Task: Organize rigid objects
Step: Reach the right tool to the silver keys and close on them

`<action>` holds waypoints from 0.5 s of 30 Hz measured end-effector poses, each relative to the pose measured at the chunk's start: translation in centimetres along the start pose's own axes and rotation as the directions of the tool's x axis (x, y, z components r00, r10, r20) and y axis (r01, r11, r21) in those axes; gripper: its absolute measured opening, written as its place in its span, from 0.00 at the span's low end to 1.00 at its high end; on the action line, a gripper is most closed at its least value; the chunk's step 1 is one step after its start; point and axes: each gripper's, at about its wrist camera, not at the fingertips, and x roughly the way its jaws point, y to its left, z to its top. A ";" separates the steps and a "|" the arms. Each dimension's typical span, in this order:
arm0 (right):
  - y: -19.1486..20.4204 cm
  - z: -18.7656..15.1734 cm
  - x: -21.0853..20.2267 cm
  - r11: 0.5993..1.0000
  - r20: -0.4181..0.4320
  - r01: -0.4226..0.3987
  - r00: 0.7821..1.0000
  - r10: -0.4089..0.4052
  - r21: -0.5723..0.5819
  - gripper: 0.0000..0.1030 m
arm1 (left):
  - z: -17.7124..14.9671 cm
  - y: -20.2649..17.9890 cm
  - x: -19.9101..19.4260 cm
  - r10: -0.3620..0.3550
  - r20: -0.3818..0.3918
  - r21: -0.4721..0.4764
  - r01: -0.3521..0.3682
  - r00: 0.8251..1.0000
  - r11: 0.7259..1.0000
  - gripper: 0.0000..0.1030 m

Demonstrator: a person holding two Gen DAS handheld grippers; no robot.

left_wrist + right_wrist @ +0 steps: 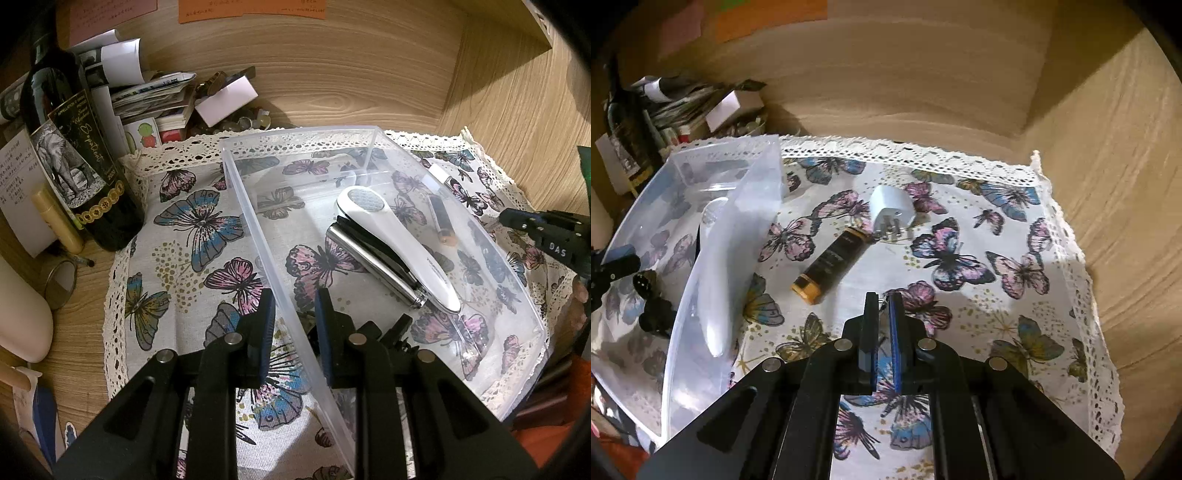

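Although both claws sit low over the butterfly cloth, only two loose things remain outside the bin:

Right claw: the right claw (882, 314) has its jaws drawn nearly together with a thin gap, and I cannot tell whether anything is pinched there.

Left claw: the left claw (295, 314) stands open, its two pads straddling the near wall of the clear plastic bin (258, 221) without visibly squeezing it.

Dark tube: the dark tube with an orange cap (831, 266) lies flat on the cloth at about 11 o'clock from the right claw, near but apart, just beside the bin's outer wall.

Tube handling: likely light, stiff and round, so it may roll; a pinch across the middle of the barrel looks safest.

Plug adapter: the white plug adapter (890, 210) lies farther off at 12 o'clock, touching the tube's far end, prongs facing the claw.

Adapter handling: probably light, hard and smooth; take the flat body sides, not the prongs.

Bin contents: a white handheld device (399, 240) rests on a folded metal tool (369, 266).

Beyond: a wine bottle (74, 147) stands on the bench at 10 o'clock of the left claw.
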 end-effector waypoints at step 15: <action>-2.1 -1.0 0.2 0.998 -0.038 0.002 0.999 0.000 0.062 0.47 | 0.0 0.1 0.0 0.001 -0.001 -0.001 -0.001 1.000 1.000 0.21</action>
